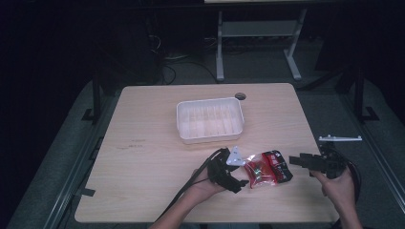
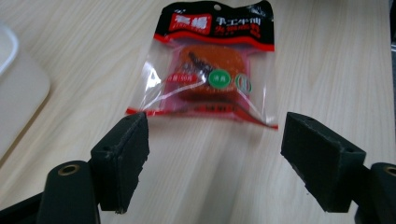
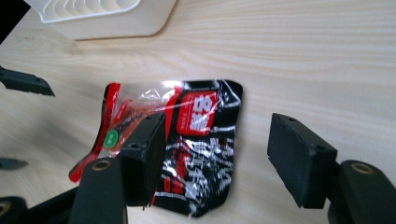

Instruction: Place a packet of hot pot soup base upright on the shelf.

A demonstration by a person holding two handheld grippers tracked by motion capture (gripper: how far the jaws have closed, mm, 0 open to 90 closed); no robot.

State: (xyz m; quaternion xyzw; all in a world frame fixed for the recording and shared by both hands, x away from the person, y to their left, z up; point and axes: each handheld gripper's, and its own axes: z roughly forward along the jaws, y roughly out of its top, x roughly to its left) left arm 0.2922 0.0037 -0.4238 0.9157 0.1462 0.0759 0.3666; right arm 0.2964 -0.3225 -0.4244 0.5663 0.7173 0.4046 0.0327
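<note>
The snack packet [image 1: 268,168] is seen lying flat on the table [image 1: 143,191], near its front edge, between the 2 grippers and well short of the white tray [image 1: 210,120] behind it. In the left gripper view the packet [image 2: 212,65] sits just beyond the jaws, red-and-black header away from the camera; the left gripper [image 2: 212,154] is held wide open w/ nothing between the pads. In the right gripper view the right gripper [image 3: 219,158] is likewise spread to its widest and empty, w/ the black header end of the packet [image 3: 196,154] lying between its jaws, untouched.

The step in hand is judged to be the pick-up of the packet, prob. for the tray. It would be done best if only 1 gripper is closed on it: the right is better placed. The flat sealed header should be pinched, not the bulging middle, since slick film may slide out. The pads should be lowered close to the wood before closing, approx. square to the edge.
</note>
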